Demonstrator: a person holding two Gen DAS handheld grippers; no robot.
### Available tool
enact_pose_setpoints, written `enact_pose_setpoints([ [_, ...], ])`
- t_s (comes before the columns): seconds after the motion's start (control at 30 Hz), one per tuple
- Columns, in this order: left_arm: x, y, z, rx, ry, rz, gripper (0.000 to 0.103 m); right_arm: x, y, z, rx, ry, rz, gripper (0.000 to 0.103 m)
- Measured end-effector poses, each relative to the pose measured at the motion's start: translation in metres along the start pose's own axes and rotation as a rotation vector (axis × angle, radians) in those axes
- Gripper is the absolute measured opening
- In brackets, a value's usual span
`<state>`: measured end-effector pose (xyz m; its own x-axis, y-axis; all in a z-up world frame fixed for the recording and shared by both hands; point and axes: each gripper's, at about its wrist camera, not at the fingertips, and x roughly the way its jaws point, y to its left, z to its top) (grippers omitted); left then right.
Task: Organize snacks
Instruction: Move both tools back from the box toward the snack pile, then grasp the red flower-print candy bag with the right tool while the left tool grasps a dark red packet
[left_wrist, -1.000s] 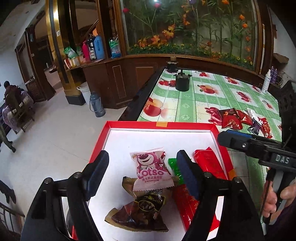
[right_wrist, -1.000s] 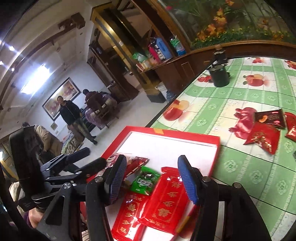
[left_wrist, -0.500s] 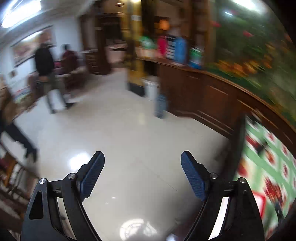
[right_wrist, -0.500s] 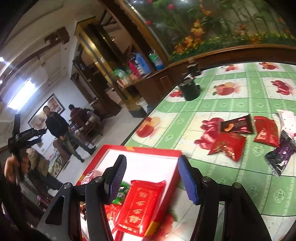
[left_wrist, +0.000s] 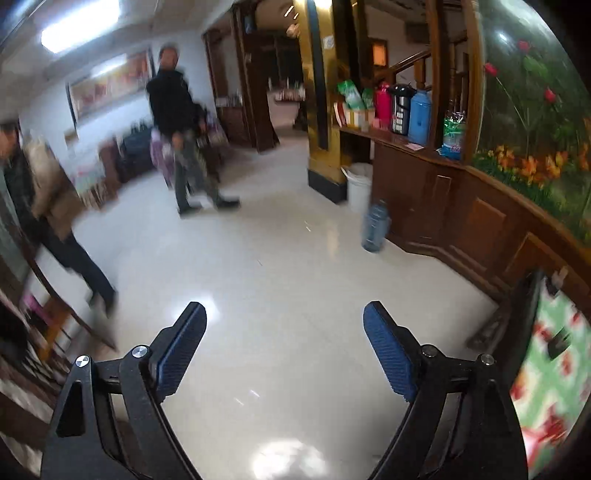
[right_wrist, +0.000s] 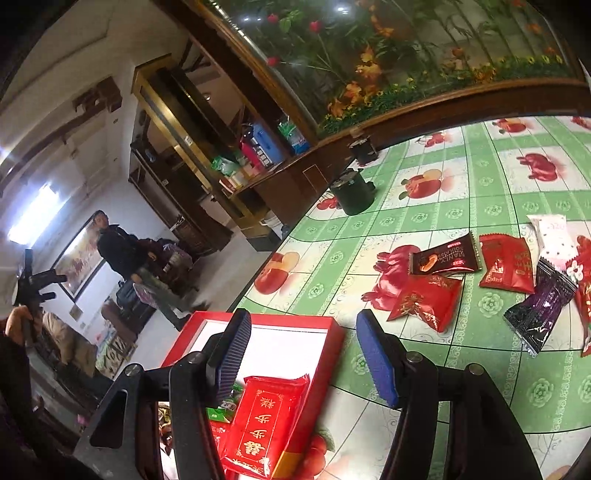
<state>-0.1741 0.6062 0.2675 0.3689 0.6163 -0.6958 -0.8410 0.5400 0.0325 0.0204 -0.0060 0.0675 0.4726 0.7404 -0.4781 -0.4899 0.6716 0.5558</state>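
2 views: the left wrist camera looks off the worktop at the floor; the right wrist camera looks across the worktop.
Worktop (right_wrist: 461, 206): covered by a green checked cloth with red fruit prints; only its edge shows at the far right of the left view (left_wrist: 554, 354).
Floor (left_wrist: 280, 258): pale, glossy tile, filling the space between the left gripper's fingers.
Red box (right_wrist: 332, 334): open, white inside, at the near left edge of the worktop; one corner points toward the loose packets.
Large red packet (right_wrist: 264, 424): lies flat in the box, long axis running from the near edge away toward the box's far side, just below and between the right gripper's fingers, not touching them.
Green packet (right_wrist: 221, 404): small, beside the large red packet, partly hidden by the left finger.
Loose packets: a cluster on the cloth, well right of the box, ahead and to the right of the right gripper; dark brown packet (right_wrist: 445, 256) with its long axis across the view, 2 red ones (right_wrist: 424, 301) (right_wrist: 506, 264), purple packet (right_wrist: 541, 308) lying on a diagonal, white one (right_wrist: 552, 236).
Black pot (right_wrist: 351, 194): farther back on the cloth.
Left gripper (left_wrist: 284, 347): jaws wide apart and just been opening, nothing between them.
Right gripper (right_wrist: 304, 356): jaws partly apart, holding nothing, over the box's right rim.
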Motion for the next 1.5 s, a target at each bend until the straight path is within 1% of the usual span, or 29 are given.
enact_pose_setpoints([
  [0.07, 0.020, -0.008, 0.008, -0.076, 0.126, -0.092, 0.088, 0.010, 0.007, 0.005, 0.027, 0.056, -0.009, 0.064],
  [0.13, 0.025, -0.021, 0.011, -0.094, 0.152, -0.124, 0.088, 0.029, 0.041, 0.018, -0.009, 0.146, -0.005, 0.064],
  [0.17, 0.024, -0.032, 0.008, -0.105, 0.151, -0.141, 0.088, 0.040, 0.067, 0.025, -0.064, 0.194, -0.010, 0.064],
  [0.2, 0.023, -0.045, 0.003, -0.110, 0.155, -0.142, 0.088, 0.052, 0.100, 0.033, -0.137, 0.250, -0.016, 0.064],
  [0.23, 0.017, -0.065, -0.004, -0.089, 0.163, -0.126, 0.088, 0.058, 0.125, 0.039, -0.186, 0.280, -0.010, 0.064],
  [0.27, 0.014, -0.086, -0.016, -0.024, 0.179, -0.130, 0.088, 0.059, 0.150, 0.045, -0.227, 0.292, 0.019, 0.062],
  [0.3, 0.008, -0.106, -0.023, 0.044, 0.185, -0.164, 0.088, 0.051, 0.168, 0.052, -0.245, 0.279, 0.079, 0.062],
  [0.33, -0.001, -0.133, -0.042, 0.145, 0.191, -0.211, 0.088, 0.039, 0.176, 0.056, -0.252, 0.253, 0.132, 0.062],
  [0.37, -0.007, -0.149, -0.057, 0.206, 0.191, -0.230, 0.088, 0.025, 0.177, 0.059, -0.261, 0.219, 0.157, 0.065],
  [0.4, -0.016, -0.172, -0.077, 0.283, 0.189, -0.255, 0.088, 0.008, 0.169, 0.060, -0.275, 0.174, 0.128, 0.069],
  [0.43, -0.023, -0.193, -0.096, 0.348, 0.191, -0.288, 0.088, -0.006, 0.154, 0.061, -0.285, 0.135, 0.068, 0.079],
  [0.47, -0.032, -0.220, -0.120, 0.423, 0.199, -0.347, 0.088, -0.014, 0.138, 0.061, -0.287, 0.111, 0.016, 0.082],
  [0.5, -0.038, -0.239, -0.135, 0.471, 0.208, -0.395, 0.088, -0.025, 0.110, 0.062, -0.272, 0.086, -0.063, 0.082],
  [0.53, -0.042, -0.259, -0.150, 0.515, 0.217, -0.445, 0.088, -0.033, 0.082, 0.064, -0.239, 0.081, -0.117, 0.082],
  [0.6, -0.052, -0.305, -0.184, 0.615, 0.241, -0.533, 0.088, -0.053, 0.010, 0.066, -0.105, 0.076, -0.224, 0.083],
  [0.67, -0.062, -0.355, -0.211, 0.713, 0.251, -0.588, 0.088, -0.075, -0.045, 0.063, -0.031, 0.041, -0.329, 0.084],
  [0.7, -0.069, -0.373, -0.223, 0.748, 0.245, -0.604, 0.088, -0.087, -0.069, 0.060, -0.009, 0.023, -0.378, 0.084],
  [0.77, -0.080, -0.407, -0.249, 0.829, 0.219, -0.634, 0.088, -0.101, -0.102, 0.054, 0.031, 0.005, -0.422, 0.084],
  [0.8, -0.083, -0.421, -0.259, 0.864, 0.210, -0.635, 0.088, -0.106, -0.115, 0.050, 0.045, -0.011, -0.407, 0.084],
  [0.87, -0.090, -0.448, -0.279, 0.926, 0.188, -0.625, 0.088, -0.107, -0.124, 0.045, 0.036, -0.018, -0.365, 0.084],
  [0.9, -0.091, -0.456, -0.285, 0.942, 0.179, -0.629, 0.088, -0.104, -0.129, 0.043, 0.039, 0.007, -0.344, 0.084],
  [0.97, -0.088, -0.473, -0.297, 0.980, 0.168, -0.638, 0.088, -0.096, -0.141, 0.044, 0.092, 0.051, -0.345, 0.080],
  [1.07, -0.080, -0.492, -0.316, 0.999, 0.221, -0.656, 0.087, -0.098, -0.157, 0.046, 0.119, 0.065, -0.401, 0.080],
  [1.1, -0.075, -0.496, -0.322, 1.003, 0.229, -0.646, 0.087, -0.099, -0.162, 0.045, 0.124, 0.069, -0.428, 0.079],
  [1.2, -0.060, -0.510, -0.328, 0.985, 0.250, -0.632, 0.087, -0.095, -0.169, 0.044, 0.140, 0.087, -0.439, 0.075],
  [1.23, -0.056, -0.514, -0.329, 0.969, 0.257, -0.634, 0.087, -0.090, -0.166, 0.043, 0.118, 0.103, -0.452, 0.070],
  [1.27, -0.053, -0.516, -0.329, 0.952, 0.265, -0.638, 0.087, -0.086, -0.161, 0.042, 0.090, 0.121, -0.469, 0.067],
  [1.37, -0.049, -0.521, -0.333, 0.923, 0.299, -0.666, 0.087, -0.071, -0.150, 0.037, 0.023, 0.181, -0.490, 0.067],
  [1.5, -0.046, -0.527, -0.344, 0.924, 0.310, -0.641, 0.087, -0.058, -0.147, 0.030, -0.027, 0.222, -0.559, 0.067],
])
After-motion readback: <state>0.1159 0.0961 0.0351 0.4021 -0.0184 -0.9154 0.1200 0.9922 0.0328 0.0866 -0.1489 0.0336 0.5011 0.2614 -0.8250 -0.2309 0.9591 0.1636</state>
